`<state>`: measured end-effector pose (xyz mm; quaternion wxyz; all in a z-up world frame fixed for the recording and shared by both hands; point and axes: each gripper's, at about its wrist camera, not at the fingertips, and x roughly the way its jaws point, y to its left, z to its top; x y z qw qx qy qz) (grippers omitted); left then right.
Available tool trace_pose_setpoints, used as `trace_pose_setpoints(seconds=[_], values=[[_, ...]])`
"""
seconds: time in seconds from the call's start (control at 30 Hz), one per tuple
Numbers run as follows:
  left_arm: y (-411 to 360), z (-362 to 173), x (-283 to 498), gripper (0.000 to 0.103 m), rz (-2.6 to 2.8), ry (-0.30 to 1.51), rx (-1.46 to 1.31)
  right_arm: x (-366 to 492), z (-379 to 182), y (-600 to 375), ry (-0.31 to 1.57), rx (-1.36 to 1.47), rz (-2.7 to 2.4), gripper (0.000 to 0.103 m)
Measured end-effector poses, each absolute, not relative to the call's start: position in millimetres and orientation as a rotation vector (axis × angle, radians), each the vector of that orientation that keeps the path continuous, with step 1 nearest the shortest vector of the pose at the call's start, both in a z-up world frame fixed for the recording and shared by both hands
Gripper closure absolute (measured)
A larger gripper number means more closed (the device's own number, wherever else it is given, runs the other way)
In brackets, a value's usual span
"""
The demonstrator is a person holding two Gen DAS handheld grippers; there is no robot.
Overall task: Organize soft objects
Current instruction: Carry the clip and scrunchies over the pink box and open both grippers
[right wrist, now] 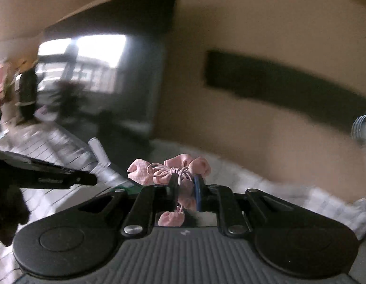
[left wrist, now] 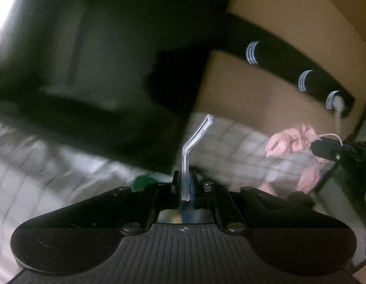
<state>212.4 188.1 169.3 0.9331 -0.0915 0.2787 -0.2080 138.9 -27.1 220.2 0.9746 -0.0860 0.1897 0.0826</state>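
Note:
My left gripper (left wrist: 186, 184) is shut on a clear bent plastic piece (left wrist: 194, 142) that sticks up from between its fingers. My right gripper (right wrist: 186, 187) is shut on a pink soft bundle (right wrist: 168, 169) wrapped with a thin pink cord (right wrist: 170, 171). In the left wrist view the same pink bundle (left wrist: 289, 142) hangs at the right, held by the right gripper (left wrist: 324, 151). In the right wrist view the left gripper's black body (right wrist: 53, 177) and its clear plastic piece (right wrist: 100, 156) sit to the left. Both views are motion-blurred.
A white checked bedsheet (left wrist: 29, 172) lies below both grippers. A tan wall (left wrist: 289, 11) carries a long black bar with white-striped pegs (left wrist: 306, 80). A large dark panel (left wrist: 88, 59) fills the left. A bright window (right wrist: 88, 54) shows at the left of the right wrist view.

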Motion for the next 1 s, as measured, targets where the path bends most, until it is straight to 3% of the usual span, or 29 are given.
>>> trace_pose_setpoints(seconds=[0.33,0.67,0.73,0.8,1.0], values=[[35.6,193.3,215.0,0.094,-0.727,0.591,-0.127,114.6,234.7,-157.7,0.328,-0.094,-0.101,0.09],[-92.0,145.7,214.3,0.092,-0.773,0.731,0.009,116.7,215.4,-232.5,0.345,0.042,-0.181,0.089],[-107.2,134.0,217.5,0.09,-0.736,0.789,0.076,125.0,201.9,-246.9,0.407,0.114,-0.156,0.085],[-114.4,127.3,215.3,0.09,-0.698,0.785,0.123,139.3,188.2,-260.1,0.48,0.183,-0.132,0.073],[-109.0,127.7,215.2,0.089,-0.707,0.81,0.115,137.4,156.8,-279.0,0.551,0.296,-0.142,0.065]])
